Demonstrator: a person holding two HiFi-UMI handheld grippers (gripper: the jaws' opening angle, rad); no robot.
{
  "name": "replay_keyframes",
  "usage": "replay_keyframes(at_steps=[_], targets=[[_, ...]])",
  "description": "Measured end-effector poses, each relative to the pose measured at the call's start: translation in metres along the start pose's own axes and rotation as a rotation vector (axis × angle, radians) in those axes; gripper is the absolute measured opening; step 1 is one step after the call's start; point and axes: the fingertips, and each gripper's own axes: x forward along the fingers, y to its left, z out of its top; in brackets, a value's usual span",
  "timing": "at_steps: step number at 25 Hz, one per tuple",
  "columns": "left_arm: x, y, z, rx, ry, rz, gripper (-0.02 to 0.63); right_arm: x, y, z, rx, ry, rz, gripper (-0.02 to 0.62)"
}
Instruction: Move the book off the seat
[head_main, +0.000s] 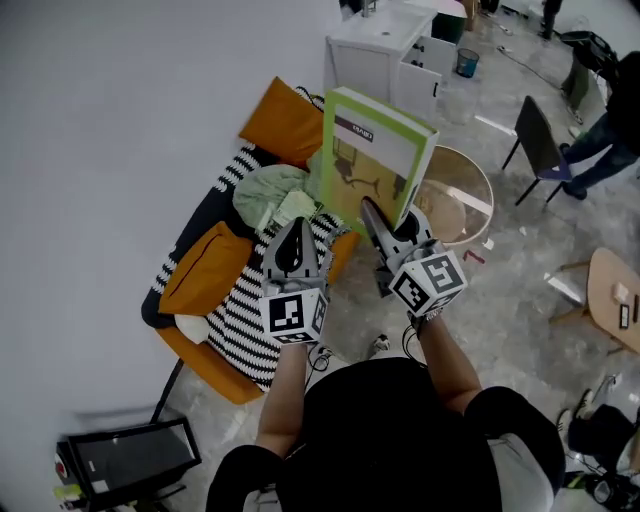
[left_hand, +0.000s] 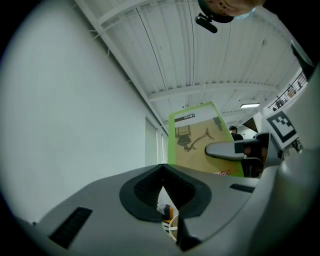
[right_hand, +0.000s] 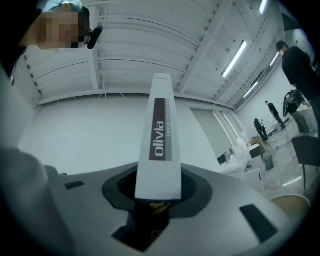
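Note:
A large book (head_main: 375, 160) with a green edge and a yellow cover is held upright in the air above the seat (head_main: 235, 330), an orange chair under a black-and-white striped blanket. My right gripper (head_main: 372, 212) is shut on its lower edge. In the right gripper view the white spine (right_hand: 160, 145) rises from between the jaws of the right gripper (right_hand: 152, 200). My left gripper (head_main: 296, 228) hangs shut and empty over the striped blanket, just left of the book. In the left gripper view the book (left_hand: 200, 142) stands beyond the left gripper (left_hand: 162, 172).
Two orange cushions (head_main: 285, 120) (head_main: 205, 270) and a pale green cloth (head_main: 265, 195) lie on the seat. A round wooden table (head_main: 455, 200) stands right of it, with a white cabinet (head_main: 385, 55) behind. A dark chair (head_main: 540, 145) and a person (head_main: 610, 110) are at far right.

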Motion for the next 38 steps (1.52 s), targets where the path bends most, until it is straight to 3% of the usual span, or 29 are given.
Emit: replay_keyframes(at_steps=[5, 11, 19, 29, 38], targets=[[0.026, 0.004, -0.017, -0.039, -0.015, -0.141, 0.009, 0.004, -0.006, -0.012, -0.058, -0.019, -0.117, 0.132], [0.056, -0.122, -0.002, -0.040, -0.024, -0.307, 0.009, -0.087, -0.079, 0.042, -0.090, -0.064, -0.264, 0.132], [0.089, -0.197, -0.011, -0.076, -0.024, -0.501, 0.009, -0.140, -0.130, 0.066, -0.154, -0.094, -0.445, 0.132], [0.155, -0.273, -0.030, -0.140, 0.006, -0.693, 0.009, -0.163, -0.204, 0.078, -0.193, -0.066, -0.623, 0.132], [0.228, -0.285, -0.057, -0.190, 0.039, -0.782, 0.009, -0.136, -0.261, 0.065, -0.206, -0.013, -0.740, 0.132]])
